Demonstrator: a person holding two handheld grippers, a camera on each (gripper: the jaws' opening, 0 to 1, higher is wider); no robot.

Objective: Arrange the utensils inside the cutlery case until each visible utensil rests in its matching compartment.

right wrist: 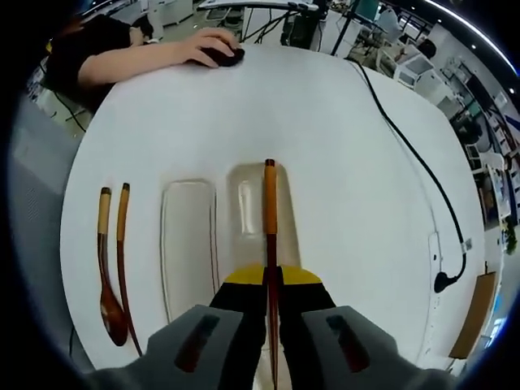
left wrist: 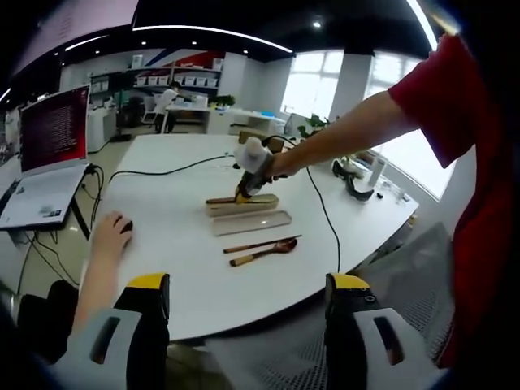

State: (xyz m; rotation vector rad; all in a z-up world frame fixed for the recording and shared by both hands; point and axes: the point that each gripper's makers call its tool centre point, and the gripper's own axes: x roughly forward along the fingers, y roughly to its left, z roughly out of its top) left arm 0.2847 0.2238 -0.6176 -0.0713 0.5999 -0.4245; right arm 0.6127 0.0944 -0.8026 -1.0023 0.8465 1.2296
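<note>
The right gripper (right wrist: 270, 284) clamps a wooden chopstick (right wrist: 270, 213) over the unlabelled cutlery case (right wrist: 244, 203); the left gripper (left wrist: 248, 296) stands open.

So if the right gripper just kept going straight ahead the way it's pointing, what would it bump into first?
Probably the open cutlery case: the right gripper, shut on a chopstick, points along it, the stick's tip over the case's far end. Beyond that is bare table. Height above the case is hard to judge.
</note>
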